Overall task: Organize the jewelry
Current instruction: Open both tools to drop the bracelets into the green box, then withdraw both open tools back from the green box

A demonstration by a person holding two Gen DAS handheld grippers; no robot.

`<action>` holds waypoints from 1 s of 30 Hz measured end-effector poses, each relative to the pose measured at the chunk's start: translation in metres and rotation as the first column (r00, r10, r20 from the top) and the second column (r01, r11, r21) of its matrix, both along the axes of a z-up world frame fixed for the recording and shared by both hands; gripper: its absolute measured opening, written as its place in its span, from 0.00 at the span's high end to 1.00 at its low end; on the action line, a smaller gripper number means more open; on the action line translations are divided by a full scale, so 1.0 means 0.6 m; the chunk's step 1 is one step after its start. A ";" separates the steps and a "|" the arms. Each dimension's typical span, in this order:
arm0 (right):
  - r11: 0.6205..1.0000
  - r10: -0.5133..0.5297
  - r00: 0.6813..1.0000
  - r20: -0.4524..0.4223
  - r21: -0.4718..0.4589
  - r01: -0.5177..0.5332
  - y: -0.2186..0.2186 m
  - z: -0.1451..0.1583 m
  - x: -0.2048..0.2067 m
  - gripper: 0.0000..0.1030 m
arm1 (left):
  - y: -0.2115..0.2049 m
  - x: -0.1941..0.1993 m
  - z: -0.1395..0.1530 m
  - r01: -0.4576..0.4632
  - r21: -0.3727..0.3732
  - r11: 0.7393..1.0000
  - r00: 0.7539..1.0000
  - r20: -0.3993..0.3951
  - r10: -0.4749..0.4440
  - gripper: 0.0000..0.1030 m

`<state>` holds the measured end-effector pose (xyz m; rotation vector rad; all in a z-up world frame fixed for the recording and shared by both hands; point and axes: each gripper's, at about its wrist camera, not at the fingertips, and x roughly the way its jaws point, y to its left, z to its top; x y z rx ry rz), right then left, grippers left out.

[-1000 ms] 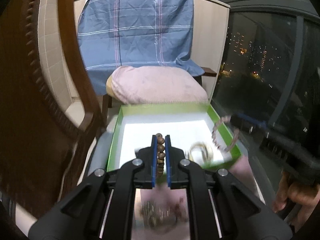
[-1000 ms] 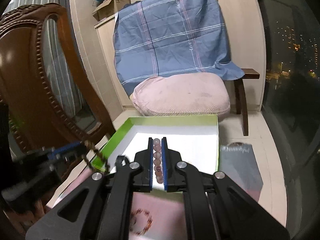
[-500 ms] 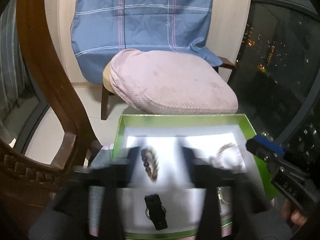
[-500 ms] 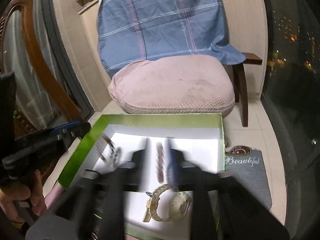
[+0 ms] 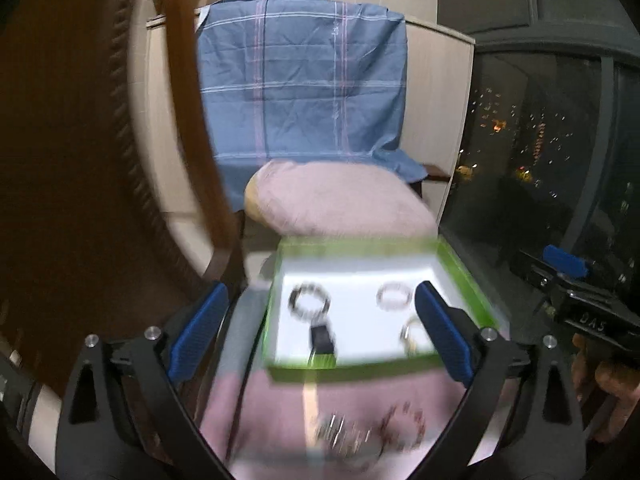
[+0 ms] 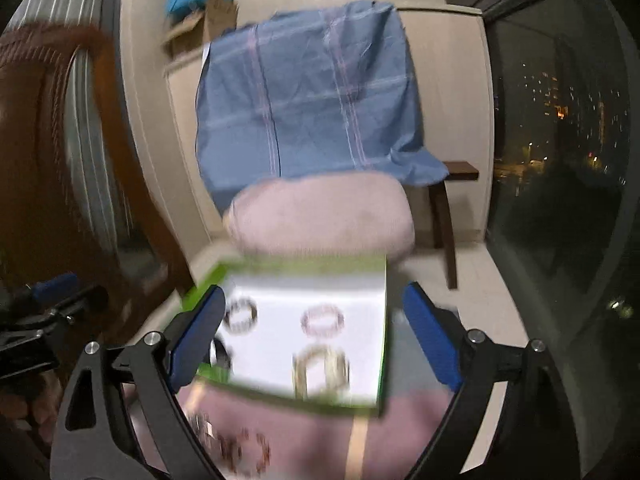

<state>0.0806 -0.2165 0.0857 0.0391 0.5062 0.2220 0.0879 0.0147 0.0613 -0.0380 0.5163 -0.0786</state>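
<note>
A green box (image 5: 466,282) with a white floor lies on a pink cloth (image 5: 280,412). In it are a dark bead bracelet (image 5: 310,306), a pink bead bracelet (image 5: 394,296), a pale watch (image 5: 412,336) and a small black piece (image 5: 322,338). My left gripper (image 5: 320,334) hangs just short of the box, its jaws opening wide with nothing pressed between the pads. My right gripper (image 6: 316,338) stands the same way over the box (image 6: 312,267), jaws opening, above the dark bracelet (image 6: 240,316), pink bracelet (image 6: 322,320) and watch (image 6: 320,368).
More loose jewelry (image 5: 402,426) lies on the cloth in front of the box, seen too as loose jewelry (image 6: 244,452). A pink cushion (image 5: 340,200) under a blue checked sheet (image 5: 300,80) sits behind. A carved wooden chair (image 5: 188,120) stands left, a dark window (image 5: 540,160) right.
Both grippers were shut on bead bracelets; they have opened, left the bracelets lying in the box, and drawn back toward the near edge.
</note>
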 end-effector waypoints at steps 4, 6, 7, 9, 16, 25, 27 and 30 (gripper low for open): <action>0.996 0.040 0.997 -0.066 -0.072 -0.044 0.033 -0.044 -0.080 0.14 | 0.011 -0.061 -0.055 -0.025 0.002 1.000 0.997 -0.079 0.025 0.09; 0.994 0.051 0.996 -0.079 -0.088 -0.058 0.041 -0.058 -0.114 0.14 | 0.011 -0.085 -0.068 -0.004 -0.007 1.000 0.994 -0.108 0.003 0.09; 0.994 0.058 0.995 -0.085 -0.092 -0.066 0.045 -0.063 -0.128 0.14 | 0.006 -0.095 -0.072 0.002 -0.002 1.000 0.994 -0.106 -0.002 0.09; 0.991 0.062 0.994 -0.090 -0.110 -0.072 0.052 -0.072 -0.154 0.14 | 0.003 -0.113 -0.083 0.007 0.008 1.000 0.994 -0.107 -0.006 0.09; 0.989 0.038 0.995 -0.097 -0.141 -0.052 0.057 -0.093 -0.186 0.14 | -0.014 -0.127 -0.099 0.025 0.035 0.999 0.991 -0.132 -0.020 0.12; 0.992 0.019 0.996 -0.091 -0.122 -0.030 0.050 -0.103 -0.177 0.14 | -0.010 -0.135 -0.112 0.032 0.044 0.999 0.988 -0.150 -0.025 0.12; 0.992 0.022 0.995 -0.093 -0.121 -0.033 0.051 -0.105 -0.173 0.14 | -0.009 -0.132 -0.114 0.034 0.046 0.998 0.987 -0.156 -0.026 0.12; 0.992 0.026 0.995 -0.095 -0.121 -0.037 0.052 -0.106 -0.172 0.14 | -0.009 -0.130 -0.115 0.039 0.051 0.998 0.986 -0.164 -0.030 0.12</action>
